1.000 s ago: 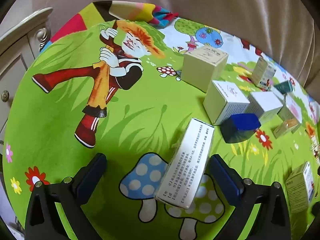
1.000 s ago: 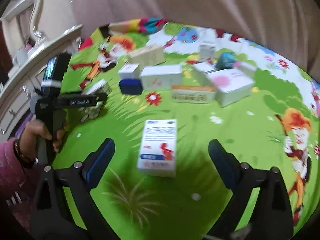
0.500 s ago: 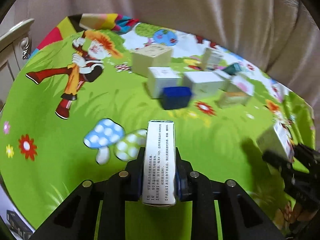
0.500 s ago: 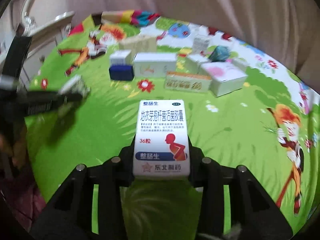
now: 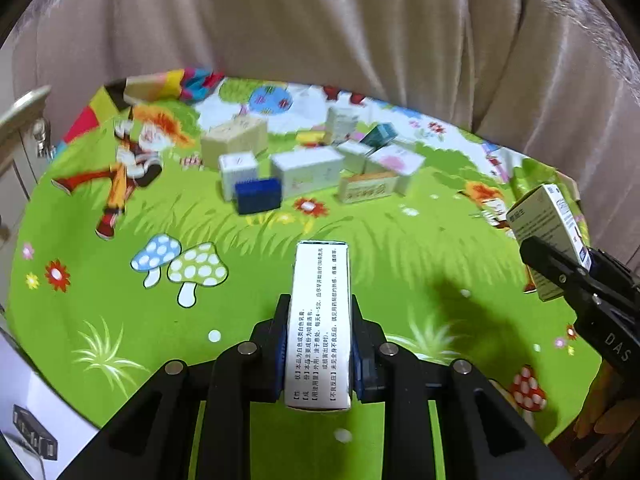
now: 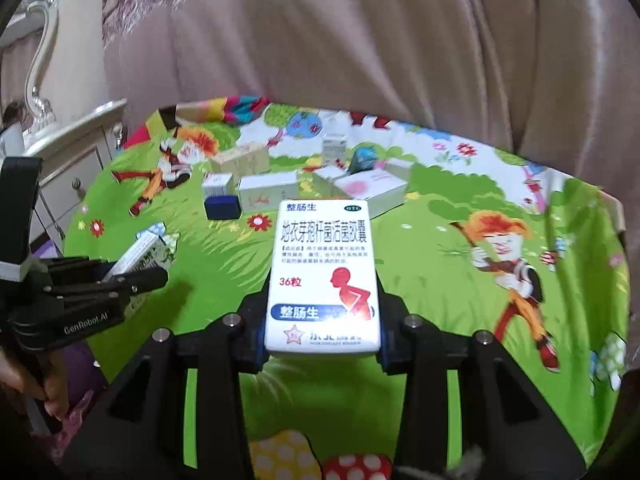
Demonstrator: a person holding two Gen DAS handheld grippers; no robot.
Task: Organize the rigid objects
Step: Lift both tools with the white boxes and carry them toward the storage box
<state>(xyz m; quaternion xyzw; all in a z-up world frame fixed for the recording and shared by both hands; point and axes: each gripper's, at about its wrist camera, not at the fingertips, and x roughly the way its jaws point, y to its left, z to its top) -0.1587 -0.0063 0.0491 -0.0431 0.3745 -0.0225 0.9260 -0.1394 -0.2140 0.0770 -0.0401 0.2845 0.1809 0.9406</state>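
The left claw [image 5: 319, 354] is clamped on the long sides of a narrow white box [image 5: 319, 320] covered in small print, held clear above the green mat [image 5: 400, 248]; the right claw [image 6: 322, 320] likewise grips a wider white medicine box [image 6: 323, 276] by its side walls. Both are probably light, stiff cardboard that dents if squeezed hard, with smooth faces that could slip, so a mid-length hold on opposite flat sides suits them. Beyond both boxes, farther along the mat, lies the cluster of boxes [image 5: 308, 168].
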